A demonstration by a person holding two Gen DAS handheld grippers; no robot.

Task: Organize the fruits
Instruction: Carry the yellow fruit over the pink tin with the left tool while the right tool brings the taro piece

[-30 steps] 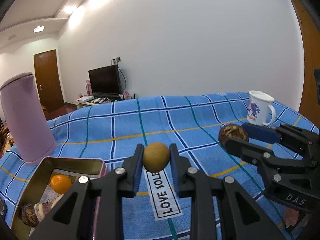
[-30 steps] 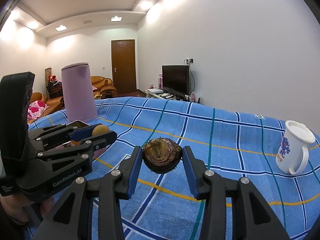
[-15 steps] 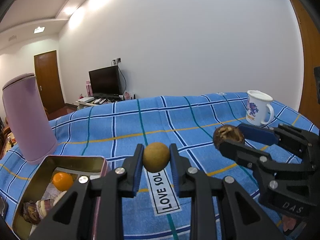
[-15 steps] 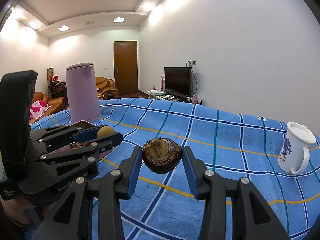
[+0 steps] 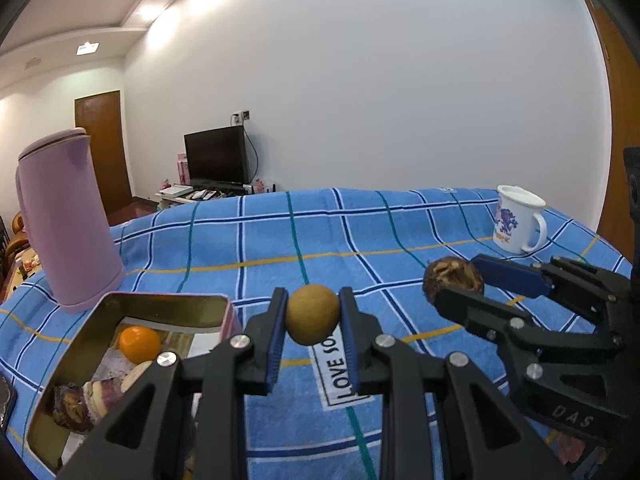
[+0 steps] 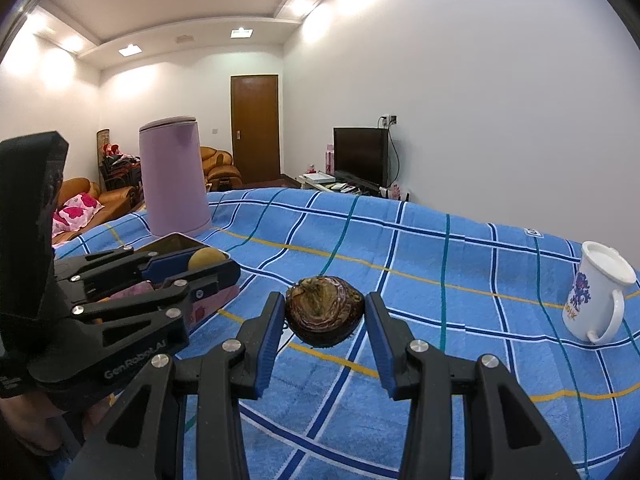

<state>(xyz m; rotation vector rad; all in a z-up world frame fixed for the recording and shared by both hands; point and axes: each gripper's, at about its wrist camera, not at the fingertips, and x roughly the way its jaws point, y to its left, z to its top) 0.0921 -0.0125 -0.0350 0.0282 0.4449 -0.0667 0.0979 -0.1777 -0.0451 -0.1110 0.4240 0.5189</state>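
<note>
Your left gripper (image 5: pixel 313 314) was clamped on a small tan round fruit (image 5: pixel 313 313) at lower centre, just right of the open tin (image 5: pixel 168 303). Your right gripper (image 6: pixel 325 316) pinched a brown husked fruit (image 6: pixel 325 315) above the blue checked cloth (image 6: pixel 460 272).

Left gripper (image 5: pixel 312 316): jaws nearly closed, blue pads pressing both sides of small round tan fruit (image 5: pixel 312 314), fruit at fingertips, clear of surface. Right gripper (image 6: pixel 325 316): jaws set wider, pads clamped on dark brown rough fruit (image 6: pixel 325 315), held between tips. Both grippers pitched slightly downward, side by side, tips near each other, not touching.
</note>
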